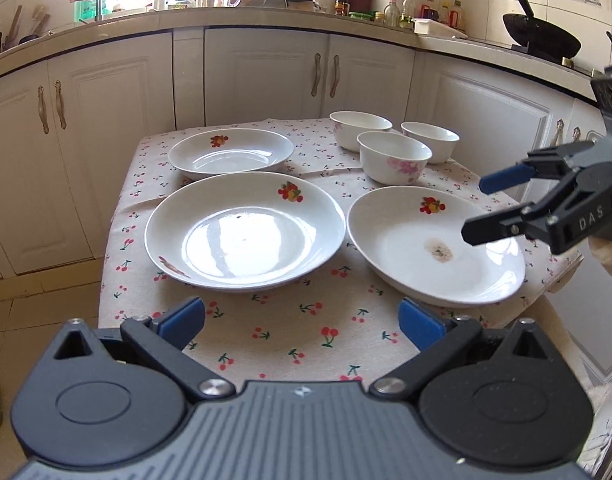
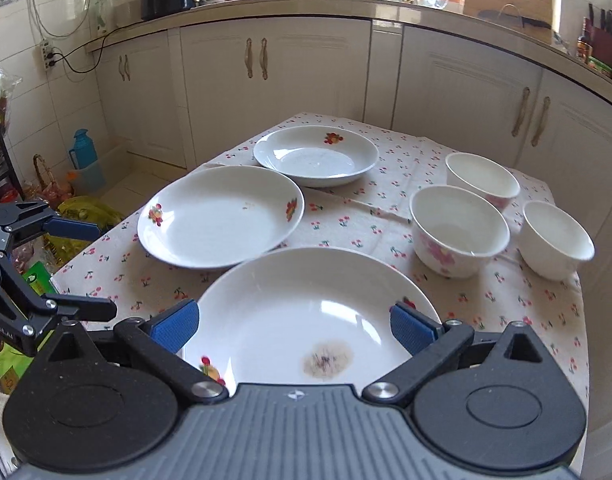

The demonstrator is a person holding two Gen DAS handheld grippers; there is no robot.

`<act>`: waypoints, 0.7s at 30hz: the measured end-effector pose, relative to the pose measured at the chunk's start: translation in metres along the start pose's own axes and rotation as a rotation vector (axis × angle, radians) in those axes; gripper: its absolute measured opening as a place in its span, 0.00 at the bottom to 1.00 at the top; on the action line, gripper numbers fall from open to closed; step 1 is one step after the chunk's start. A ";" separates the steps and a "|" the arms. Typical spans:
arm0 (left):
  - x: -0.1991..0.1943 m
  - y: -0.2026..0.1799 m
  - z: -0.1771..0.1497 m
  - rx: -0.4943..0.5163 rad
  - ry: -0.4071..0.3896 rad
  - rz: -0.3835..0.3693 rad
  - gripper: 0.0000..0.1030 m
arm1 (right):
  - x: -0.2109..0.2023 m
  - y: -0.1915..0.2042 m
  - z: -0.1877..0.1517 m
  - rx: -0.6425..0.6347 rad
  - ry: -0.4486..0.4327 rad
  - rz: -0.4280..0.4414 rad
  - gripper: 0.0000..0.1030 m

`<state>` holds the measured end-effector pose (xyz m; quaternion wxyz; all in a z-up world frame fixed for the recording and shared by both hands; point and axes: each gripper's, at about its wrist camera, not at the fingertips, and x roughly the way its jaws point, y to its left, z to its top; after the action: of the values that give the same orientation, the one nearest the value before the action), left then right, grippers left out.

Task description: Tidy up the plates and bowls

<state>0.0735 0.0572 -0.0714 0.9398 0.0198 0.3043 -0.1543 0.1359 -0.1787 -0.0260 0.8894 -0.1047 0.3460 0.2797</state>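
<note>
Three plates point(image 1: 245, 230) and three bowls point(image 1: 394, 156) lie unstacked on the clothed surface point(image 1: 306, 332). Both claws gape wide and empty: right claw point(image 2: 293, 326) over the stained plate point(image 2: 306, 320), left claw point(image 1: 301, 320) short of the surface's near edge, apparently ready to gather.

The left wrist view looks from the table's point(image 1: 306, 344) near edge, facing the cabinets. The right wrist view sits closer, low over the stained plate point(image 2: 306, 320) at bottom centre. Both share the three plates and three bowls.
</note>
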 end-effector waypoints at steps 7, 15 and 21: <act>-0.004 -0.027 0.002 -0.024 -0.030 -0.022 0.99 | -0.030 -0.003 -0.043 0.033 -0.020 -0.062 1.00; -0.004 -0.047 0.004 0.011 -0.021 -0.029 0.99 | -0.034 -0.010 -0.078 0.074 0.007 -0.066 1.00; 0.001 -0.048 0.009 0.010 -0.001 -0.019 0.99 | -0.018 -0.013 -0.088 0.080 0.031 -0.055 1.00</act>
<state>0.0650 0.0104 -0.0624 0.9384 0.0217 0.3030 -0.1649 0.0837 -0.2301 -0.0788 0.8948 -0.0830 0.3675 0.2394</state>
